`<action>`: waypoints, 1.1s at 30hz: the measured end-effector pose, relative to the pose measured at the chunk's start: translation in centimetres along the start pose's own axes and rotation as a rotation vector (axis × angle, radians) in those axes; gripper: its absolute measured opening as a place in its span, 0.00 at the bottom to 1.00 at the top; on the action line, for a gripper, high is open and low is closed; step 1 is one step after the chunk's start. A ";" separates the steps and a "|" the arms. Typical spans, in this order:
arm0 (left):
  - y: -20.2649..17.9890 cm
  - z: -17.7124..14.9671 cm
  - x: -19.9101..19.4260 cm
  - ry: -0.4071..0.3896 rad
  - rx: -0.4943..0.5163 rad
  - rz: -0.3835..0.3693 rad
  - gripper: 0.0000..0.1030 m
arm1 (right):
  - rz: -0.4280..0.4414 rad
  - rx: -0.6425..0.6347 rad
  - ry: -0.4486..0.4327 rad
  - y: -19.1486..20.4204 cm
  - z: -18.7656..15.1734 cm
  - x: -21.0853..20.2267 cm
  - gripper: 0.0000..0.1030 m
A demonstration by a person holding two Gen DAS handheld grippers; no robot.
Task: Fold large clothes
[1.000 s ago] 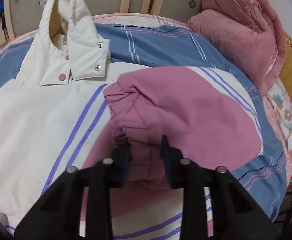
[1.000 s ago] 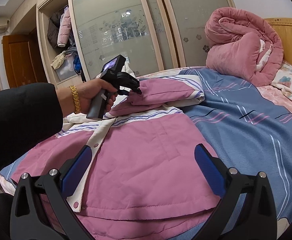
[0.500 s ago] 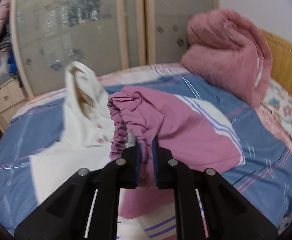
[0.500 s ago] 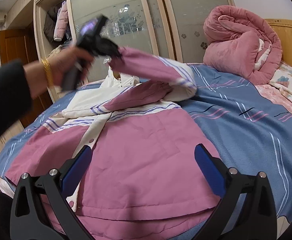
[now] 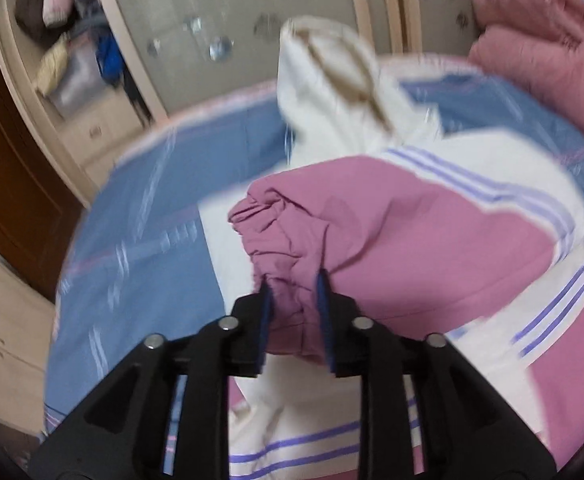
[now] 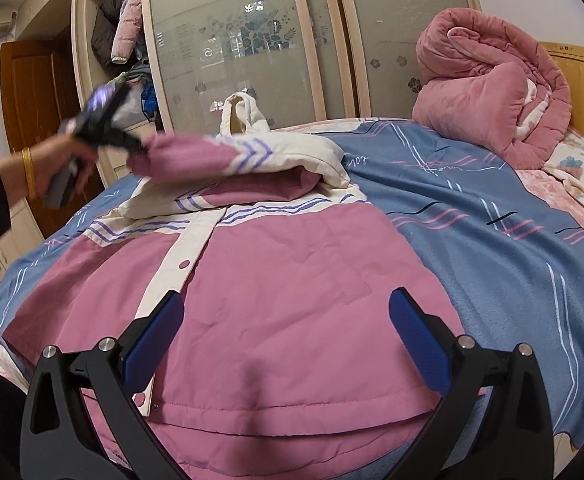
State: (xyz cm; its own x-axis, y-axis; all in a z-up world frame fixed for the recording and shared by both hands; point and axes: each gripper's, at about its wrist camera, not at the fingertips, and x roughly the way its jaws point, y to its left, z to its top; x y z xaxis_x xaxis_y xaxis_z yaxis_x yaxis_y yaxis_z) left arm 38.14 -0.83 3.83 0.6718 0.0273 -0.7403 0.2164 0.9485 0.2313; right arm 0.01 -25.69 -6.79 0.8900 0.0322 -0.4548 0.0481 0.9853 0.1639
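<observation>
I see one jacket (image 6: 276, 304), pink with cream panels and purple stripes, lying front-up on the bed (image 6: 491, 248). Its long axis runs from the hem at 6 o'clock to the cream hood (image 6: 240, 114) at 12 o'clock. One sleeve (image 5: 391, 240) lies across the chest, cuff toward 9 o'clock. My left tongs (image 5: 292, 300) have just been opening; the cuff sits between them, whether pressed I cannot tell. My right tongs (image 6: 288, 328) are released, hovering over the hem.
</observation>
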 end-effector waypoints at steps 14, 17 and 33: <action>3.3 -6.7 -6.3 -0.159 -0.140 0.201 0.98 | 0.008 -0.023 0.001 0.9 -0.1 0.2 0.99; 2.3 -11.0 -12.5 -0.271 -0.190 0.171 0.98 | 0.004 -0.015 -0.002 0.4 -0.2 -0.1 0.99; -8.5 -28.3 -19.9 -0.277 -0.180 -0.073 0.98 | -0.013 -0.082 -0.042 1.4 -1.0 -1.3 0.99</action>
State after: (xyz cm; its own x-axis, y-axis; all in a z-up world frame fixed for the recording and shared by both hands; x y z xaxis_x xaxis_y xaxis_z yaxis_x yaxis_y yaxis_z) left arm 2.89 -0.51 -1.20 0.8315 -0.1056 -0.5454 0.1584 0.9861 0.0505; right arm -1.49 -24.20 -6.84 0.9080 0.0138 -0.4187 0.0243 0.9960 0.0854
